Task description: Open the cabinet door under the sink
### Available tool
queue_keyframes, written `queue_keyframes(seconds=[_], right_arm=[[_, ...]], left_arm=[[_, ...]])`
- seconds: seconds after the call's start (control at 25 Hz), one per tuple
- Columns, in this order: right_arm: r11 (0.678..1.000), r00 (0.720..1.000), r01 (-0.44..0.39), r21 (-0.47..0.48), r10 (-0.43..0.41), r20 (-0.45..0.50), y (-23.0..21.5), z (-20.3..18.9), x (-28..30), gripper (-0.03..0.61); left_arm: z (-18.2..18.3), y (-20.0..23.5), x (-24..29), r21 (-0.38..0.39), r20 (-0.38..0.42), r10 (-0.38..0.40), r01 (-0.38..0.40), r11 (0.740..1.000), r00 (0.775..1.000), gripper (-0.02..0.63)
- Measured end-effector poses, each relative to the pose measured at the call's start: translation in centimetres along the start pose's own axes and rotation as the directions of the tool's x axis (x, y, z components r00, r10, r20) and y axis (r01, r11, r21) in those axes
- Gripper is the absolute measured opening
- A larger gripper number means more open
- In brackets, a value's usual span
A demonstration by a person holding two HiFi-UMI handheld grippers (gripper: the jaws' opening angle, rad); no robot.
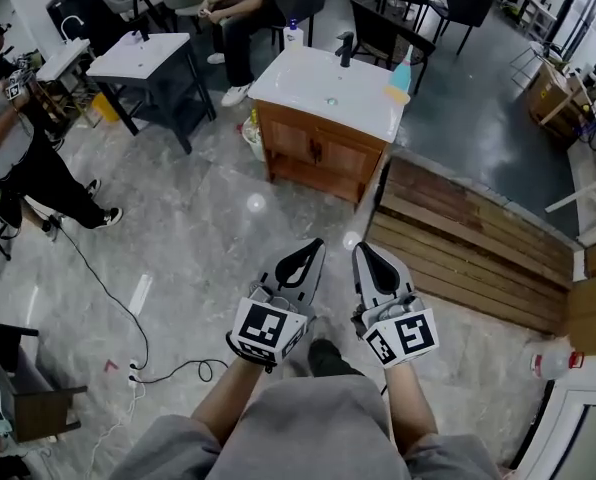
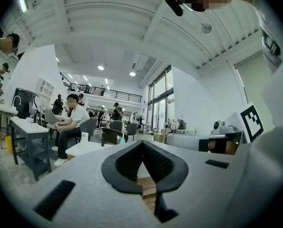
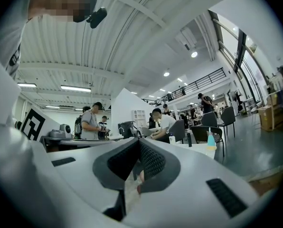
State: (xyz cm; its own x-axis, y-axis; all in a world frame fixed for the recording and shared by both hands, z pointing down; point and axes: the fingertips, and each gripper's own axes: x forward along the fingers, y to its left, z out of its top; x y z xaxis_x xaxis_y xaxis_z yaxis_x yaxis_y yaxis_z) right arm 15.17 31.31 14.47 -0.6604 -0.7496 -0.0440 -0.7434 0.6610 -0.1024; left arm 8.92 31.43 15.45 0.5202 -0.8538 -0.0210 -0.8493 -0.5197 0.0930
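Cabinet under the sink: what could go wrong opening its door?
The left gripper and right gripper are both shut; they could slip off the small door handle unless one opens first. The raised wooden platform beside the cabinet could trip you. The teal bottle at the edge of the countertop might get knocked.

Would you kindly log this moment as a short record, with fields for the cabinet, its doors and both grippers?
cabinet: wooden cabinet under white sink, across the floor from both grippers
doors: closed
left gripper: shut, empty
right gripper: shut, empty
contact: none, neither gripper at the cabinet yet
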Motion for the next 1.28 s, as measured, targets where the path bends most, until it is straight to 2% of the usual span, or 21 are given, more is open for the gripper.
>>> queue_keyframes(seconds=[0.44,0.84,1.28], right_arm=[[0.998,0.999,-0.035,0.045,0.036,-0.02,-7.6,-0.6,5.7,0.009],[0.996,0.998,-0.05,0.078,0.053,-0.035,-12.2,-1.5,8.8,0.009],[0.995,0.998,-0.028,0.094,0.033,-0.051,-16.1,-3.3,14.9,0.009]], left_arm=[[-0.9,3.2,8.8,-0.007,-0.042,0.049,-0.05,0.999,0.998,0.008],[-2.0,5.0,13.8,0.004,-0.084,0.067,-0.066,0.998,0.994,0.008],[-3.9,10.4,19.0,0.004,-0.111,0.061,-0.061,0.998,0.992,0.008]])
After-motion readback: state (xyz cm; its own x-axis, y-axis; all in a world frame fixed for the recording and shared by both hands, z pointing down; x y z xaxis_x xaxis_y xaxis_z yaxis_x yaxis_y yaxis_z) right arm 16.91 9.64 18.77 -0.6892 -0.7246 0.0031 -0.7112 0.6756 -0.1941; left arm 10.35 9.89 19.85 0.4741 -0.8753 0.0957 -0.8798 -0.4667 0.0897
